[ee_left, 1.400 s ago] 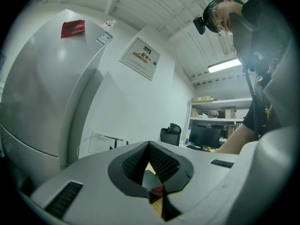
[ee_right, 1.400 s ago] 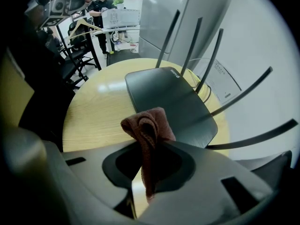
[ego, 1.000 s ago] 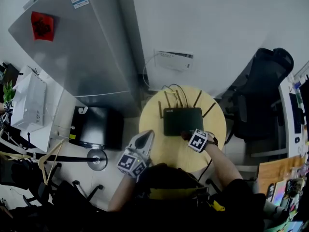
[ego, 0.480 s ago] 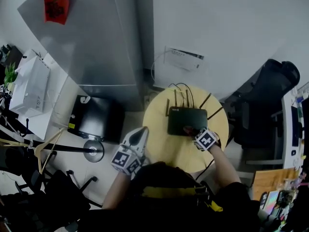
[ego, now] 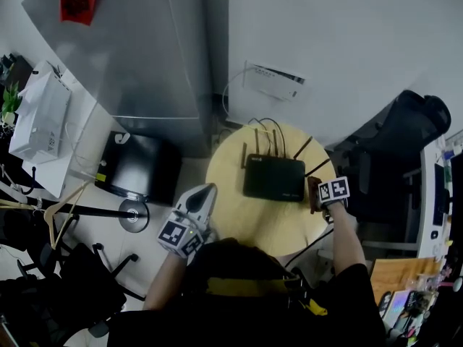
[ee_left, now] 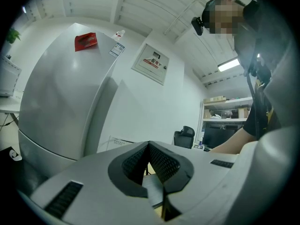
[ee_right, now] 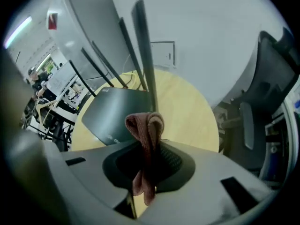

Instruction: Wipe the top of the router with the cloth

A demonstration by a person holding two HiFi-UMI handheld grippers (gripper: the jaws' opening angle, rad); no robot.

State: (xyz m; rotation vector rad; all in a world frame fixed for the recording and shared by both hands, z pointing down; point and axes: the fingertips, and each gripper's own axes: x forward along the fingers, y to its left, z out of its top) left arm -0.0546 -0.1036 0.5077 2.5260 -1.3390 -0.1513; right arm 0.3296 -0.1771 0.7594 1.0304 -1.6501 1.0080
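Router (ego: 273, 178) flat on your round table (ego: 239, 223), your right gripper (ego: 315, 194) clamped on the folded pink cloth (ee_right: 146, 135) just beside the router's right edge, possibly clear of it, your left gripper (ego: 201, 197) closed on nothing at the table's left rim.

router (ego: 273, 178): matt dark plastic | cloth (ee_right: 146, 137): soft pink fabric | table (ego: 242, 224): pale smooth wood

One router (ego: 273, 178), one cloth (ee_right: 146, 125), one table (ego: 249, 226)
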